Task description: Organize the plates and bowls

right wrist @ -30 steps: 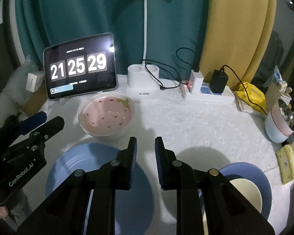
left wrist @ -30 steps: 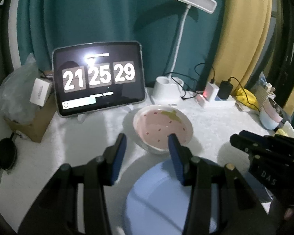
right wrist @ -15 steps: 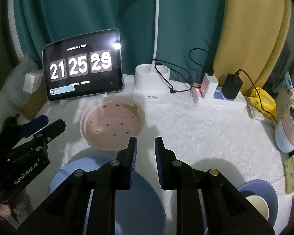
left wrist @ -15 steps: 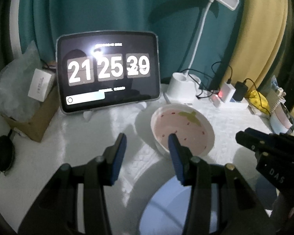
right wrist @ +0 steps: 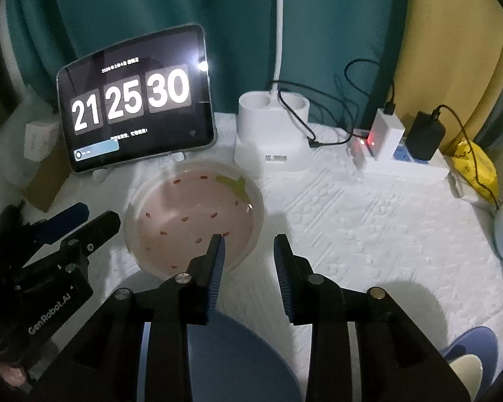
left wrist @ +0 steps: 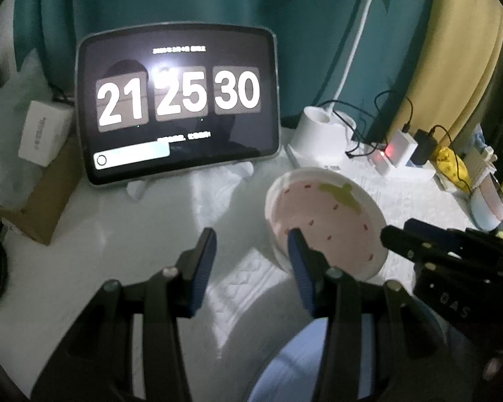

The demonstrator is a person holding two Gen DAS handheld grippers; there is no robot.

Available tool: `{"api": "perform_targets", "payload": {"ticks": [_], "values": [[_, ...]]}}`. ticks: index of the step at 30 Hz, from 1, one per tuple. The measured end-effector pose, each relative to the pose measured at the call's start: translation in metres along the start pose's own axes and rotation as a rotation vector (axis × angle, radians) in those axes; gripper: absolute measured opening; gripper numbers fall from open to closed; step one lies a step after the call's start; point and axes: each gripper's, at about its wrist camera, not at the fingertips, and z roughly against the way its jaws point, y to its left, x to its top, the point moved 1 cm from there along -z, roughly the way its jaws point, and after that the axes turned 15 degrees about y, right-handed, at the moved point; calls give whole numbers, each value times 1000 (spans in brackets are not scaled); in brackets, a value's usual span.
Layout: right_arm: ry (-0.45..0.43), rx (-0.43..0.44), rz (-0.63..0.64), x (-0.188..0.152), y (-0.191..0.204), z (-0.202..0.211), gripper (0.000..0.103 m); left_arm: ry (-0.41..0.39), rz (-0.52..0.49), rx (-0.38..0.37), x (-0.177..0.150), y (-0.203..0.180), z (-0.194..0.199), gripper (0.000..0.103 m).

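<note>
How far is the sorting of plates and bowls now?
Early. Nothing looks sorted yet. Both the left gripper and the right gripper are empty near the strawberry bowl, the right's jaws opening. The blue plate and far-right dishes remain.

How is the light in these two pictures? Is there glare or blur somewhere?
Left wrist view: the room is dim, the tablet gives the strongest light, its digits glow with a soft halo; the edges bend from the fisheye lens. Right wrist view: a glare spot sits on the tablet's corner; the strawberry bowl lies in shadow.
</note>
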Motion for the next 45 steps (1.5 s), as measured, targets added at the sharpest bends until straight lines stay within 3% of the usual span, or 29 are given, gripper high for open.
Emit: {"api": "perform_targets", "payload": {"ticks": [20,24,28,31,45], "values": [[102,22,-53,6,-4,-49,32,131,-20,-53,10,-6,-42,46],[99,17,-47,7,-2,-50,32,126,-22,-57,9,-6,-42,44],[95,30,-35,7,2,-49,24,122,-51,-69,9,-10,-42,33],[85,28,-31,7,3,-49,24,121,-74,-78,9,-14,-43,24],[34,27,-19,6,11,-34,24,68,-77,-73,7,-15,-30,23]]}}
